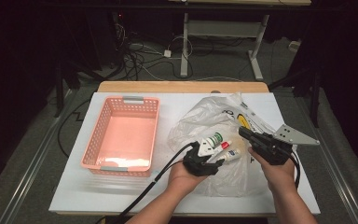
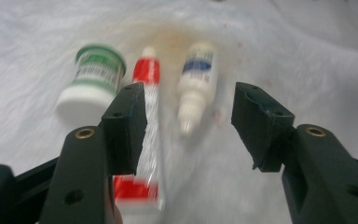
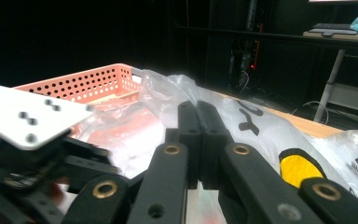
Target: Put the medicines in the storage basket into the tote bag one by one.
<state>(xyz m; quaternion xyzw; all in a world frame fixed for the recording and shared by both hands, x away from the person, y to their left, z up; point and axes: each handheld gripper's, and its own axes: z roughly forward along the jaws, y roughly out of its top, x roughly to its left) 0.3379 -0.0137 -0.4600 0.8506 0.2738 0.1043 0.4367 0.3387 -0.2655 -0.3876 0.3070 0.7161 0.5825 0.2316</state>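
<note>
Three small items lie on a clear plastic bag (image 1: 198, 116): a white jar with a green label (image 1: 213, 140) (image 2: 93, 79), a red and white tube (image 1: 224, 146) (image 2: 147, 74) and a white dropper bottle with a blue label (image 1: 233, 154) (image 2: 193, 88). My left gripper (image 1: 216, 157) (image 2: 189, 102) hovers just before them, open; the dropper bottle lies beyond the gap and the tube runs behind the left jaw. Nothing is pressed. My right gripper (image 1: 242, 132) (image 3: 197, 109) is over the bag's right part, its jaws together.
A pink perforated basket (image 1: 93, 140) (image 3: 88, 81) stands on the white tabletop (image 1: 121, 191) to the left, nothing inside it. The bag (image 3: 261, 126) bears black print and a yellow spot. The left gripper's plate (image 3: 23, 119) shows in the right gripper view. Cables trail off the front edge.
</note>
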